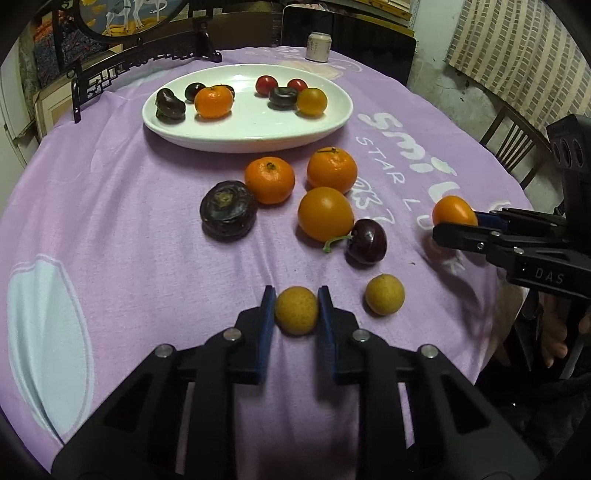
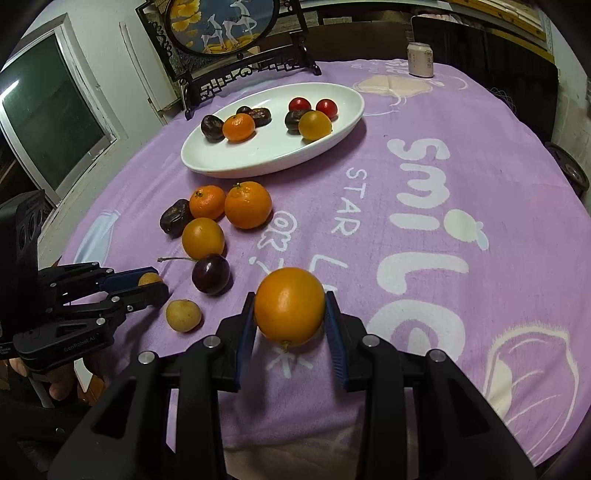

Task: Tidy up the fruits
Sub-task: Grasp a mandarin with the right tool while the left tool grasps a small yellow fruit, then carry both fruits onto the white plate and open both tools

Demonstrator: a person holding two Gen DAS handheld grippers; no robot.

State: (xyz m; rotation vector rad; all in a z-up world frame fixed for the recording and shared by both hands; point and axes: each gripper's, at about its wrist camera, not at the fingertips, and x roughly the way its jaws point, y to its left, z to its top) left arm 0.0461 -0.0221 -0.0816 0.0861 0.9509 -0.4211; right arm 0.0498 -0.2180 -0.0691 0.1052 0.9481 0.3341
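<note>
My left gripper is shut on a small yellow fruit that rests on the purple cloth near the front. A second yellow fruit lies just right of it. My right gripper is shut on an orange fruit, held a little above the cloth. Between the grippers and the white oval plate lie two mandarins, an orange fruit, a dark wrinkled fruit and a dark cherry with a stem. The plate holds several dark, red and orange fruits.
A drink can stands at the table's far edge. A dark framed picture stand sits behind the plate on the left. Wooden chairs stand beyond the right edge. A hand holds the right gripper.
</note>
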